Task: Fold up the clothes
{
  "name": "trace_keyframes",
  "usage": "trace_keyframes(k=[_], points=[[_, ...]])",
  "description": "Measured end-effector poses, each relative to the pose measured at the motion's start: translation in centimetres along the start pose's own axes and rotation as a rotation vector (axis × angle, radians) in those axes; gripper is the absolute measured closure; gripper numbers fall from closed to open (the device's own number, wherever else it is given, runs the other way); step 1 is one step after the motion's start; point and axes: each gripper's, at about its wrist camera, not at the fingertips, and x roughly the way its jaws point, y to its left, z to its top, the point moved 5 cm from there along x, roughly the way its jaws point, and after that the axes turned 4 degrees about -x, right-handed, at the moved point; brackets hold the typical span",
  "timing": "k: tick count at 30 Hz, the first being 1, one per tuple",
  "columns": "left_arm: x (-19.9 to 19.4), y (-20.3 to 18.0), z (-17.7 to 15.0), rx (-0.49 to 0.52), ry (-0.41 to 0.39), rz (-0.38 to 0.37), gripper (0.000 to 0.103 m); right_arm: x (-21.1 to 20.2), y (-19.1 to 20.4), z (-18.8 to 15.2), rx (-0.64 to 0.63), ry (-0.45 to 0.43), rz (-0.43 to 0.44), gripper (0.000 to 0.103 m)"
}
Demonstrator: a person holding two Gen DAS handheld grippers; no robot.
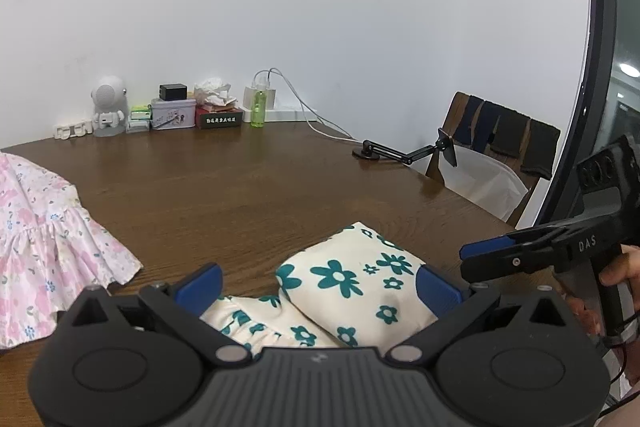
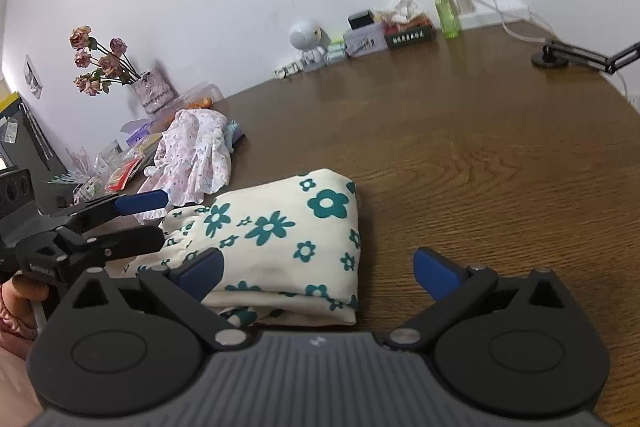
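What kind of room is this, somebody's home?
Probably a home: a wooden table against a plain wall holds dried roses in a vase, a tissue box and children's clothes.

Two garments – one vase, one green bottle.

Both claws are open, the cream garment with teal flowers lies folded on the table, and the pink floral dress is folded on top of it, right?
Not quite. The pink floral dress is not on top of the cream garment; it lies unfolded beside it on the table, as the right wrist view shows. The rest holds: left claw and right claw are open.
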Motion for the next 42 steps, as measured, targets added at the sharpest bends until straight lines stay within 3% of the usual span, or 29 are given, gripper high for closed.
trace_keyframes(k=[3,6,7,8,10,18,21,27,30,34,38,42], points=[[0.6,-0.4,0.4,0.013,0.007,-0.011,0.000,1.0,-0.5,0.2,0.027,0.033,0.024,0.001],[1.7,-1.1,0.9,0.037,0.028,-0.034,0.005,2.2,-1.2,0.3,0.060,0.073,0.054,0.016],[2.3,-1.2,1.0,0.043,0.040,-0.039,0.018,2.7,-1.4,0.3,0.081,0.089,0.072,0.024],[2.9,-1.3,1.0,0.045,0.057,-0.045,0.037,3.1,-1.6,0.3,0.095,0.103,0.086,0.027],[3.8,-1.2,0.8,0.053,0.081,-0.048,0.055,3.7,-1.9,0.3,0.114,0.115,0.107,0.027],[4.6,0.0,-1.2,0.087,0.087,-0.047,0.055,4.9,-2.7,0.3,0.185,0.113,0.215,0.030],[4.5,0.4,-1.7,0.090,0.085,-0.053,0.053,5.4,-2.7,0.4,0.198,0.129,0.250,0.038],[4.5,0.9,-2.1,0.068,0.080,-0.071,0.053,6.4,-2.4,0.6,0.249,0.155,0.297,0.042],[4.5,1.0,-2.1,0.061,0.077,-0.078,0.053,6.8,-2.4,0.5,0.291,0.172,0.294,0.052],[4.5,1.1,-2.0,0.045,0.070,-0.085,0.054,6.3,-2.2,0.6,0.325,0.152,0.296,0.073],[4.7,0.6,-1.4,0.031,0.064,-0.098,0.053,5.1,-1.7,1.6,0.294,0.133,0.277,0.076],[4.9,-0.6,-0.6,0.037,0.049,-0.121,0.048,3.0,-1.3,3.5,0.138,0.140,0.155,0.077]])
